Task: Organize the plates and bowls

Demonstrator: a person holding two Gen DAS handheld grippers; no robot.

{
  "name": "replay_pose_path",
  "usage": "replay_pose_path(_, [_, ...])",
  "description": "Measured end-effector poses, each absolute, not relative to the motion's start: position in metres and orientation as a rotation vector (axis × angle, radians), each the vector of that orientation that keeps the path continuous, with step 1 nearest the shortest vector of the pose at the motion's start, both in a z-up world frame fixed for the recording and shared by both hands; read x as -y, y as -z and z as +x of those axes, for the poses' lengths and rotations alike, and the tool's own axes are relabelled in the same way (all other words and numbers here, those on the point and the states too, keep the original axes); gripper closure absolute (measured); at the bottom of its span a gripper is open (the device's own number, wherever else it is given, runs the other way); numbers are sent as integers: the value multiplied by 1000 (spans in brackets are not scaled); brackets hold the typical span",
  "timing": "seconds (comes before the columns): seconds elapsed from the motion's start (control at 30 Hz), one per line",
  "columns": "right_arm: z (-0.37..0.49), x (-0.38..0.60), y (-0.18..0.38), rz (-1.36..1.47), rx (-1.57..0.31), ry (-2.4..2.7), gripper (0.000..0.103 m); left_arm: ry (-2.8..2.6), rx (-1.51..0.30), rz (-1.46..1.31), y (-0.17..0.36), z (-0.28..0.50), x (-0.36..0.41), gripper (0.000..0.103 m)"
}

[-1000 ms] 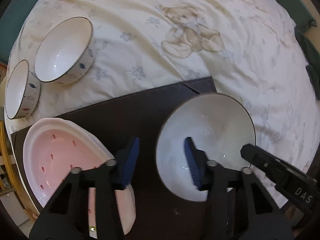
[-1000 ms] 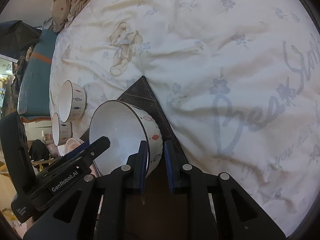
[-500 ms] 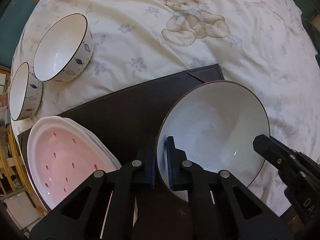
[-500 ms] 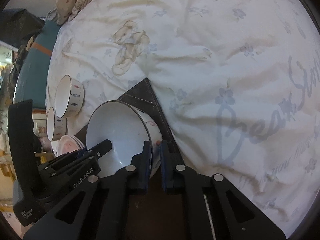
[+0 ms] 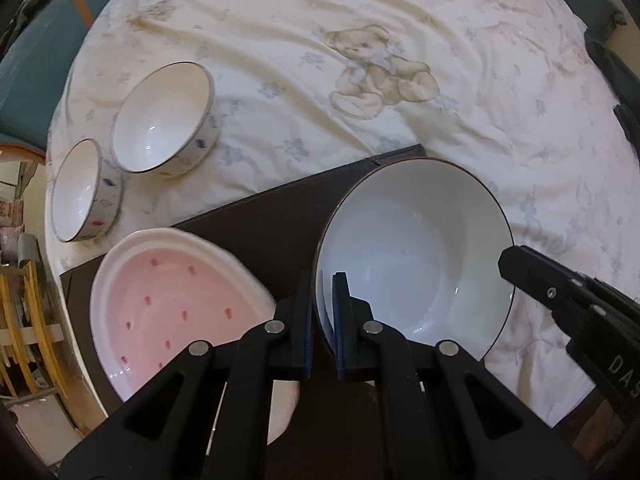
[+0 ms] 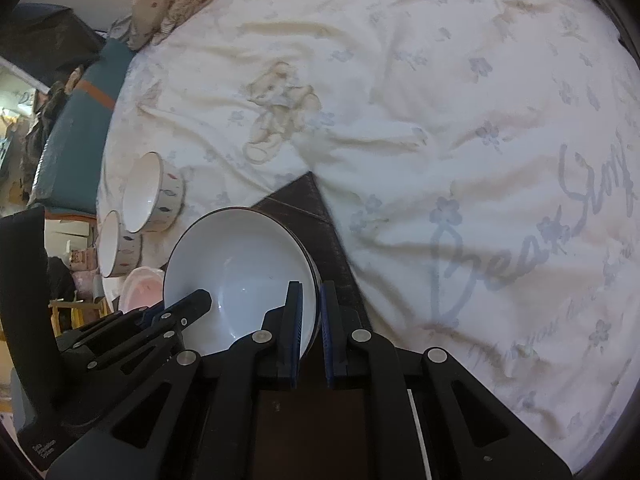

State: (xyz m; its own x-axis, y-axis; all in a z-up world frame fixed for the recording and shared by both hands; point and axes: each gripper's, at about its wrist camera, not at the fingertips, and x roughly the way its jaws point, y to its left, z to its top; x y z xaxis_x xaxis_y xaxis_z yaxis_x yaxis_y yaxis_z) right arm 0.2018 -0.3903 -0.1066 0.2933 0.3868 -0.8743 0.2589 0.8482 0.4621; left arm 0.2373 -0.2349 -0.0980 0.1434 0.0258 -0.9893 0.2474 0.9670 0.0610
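Both grippers clamp the same big white bowl (image 5: pixel 416 256): the left gripper (image 5: pixel 322 320) has its jaws pinched on the bowl's near-left rim, one pad inside and one outside, and the right gripper (image 6: pixel 310 320) bites the opposite rim the same way. The bowl is round with no long axis; its mouth faces up and tips toward the cameras, over the far corner of a dark mat (image 5: pixel 256 224) lying on the bed (image 5: pixel 280 40). At 9 o'clock of it in the left view, on the mat's near-left part, sit stacked pink plates (image 5: pixel 168 304), close to the left jaws. Farther off at 10 o'clock, two small patterned bowls (image 5: pixel 164 120) stand upright just beside each other on the sheet, near the bed's left edge. Toward 12 and 2 o'clock the bear-print sheet lies open and rumpled.
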Motion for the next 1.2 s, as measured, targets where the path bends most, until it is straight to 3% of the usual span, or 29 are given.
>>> replay_pose_path(0.53, [204,310,56,528,-1244,-276,93,83,-1366,75,55,221,117,96])
replay_pose_path(1.2, [194,219,80,467,-1290,-336,93,81,-1405,5,92,210,41,96])
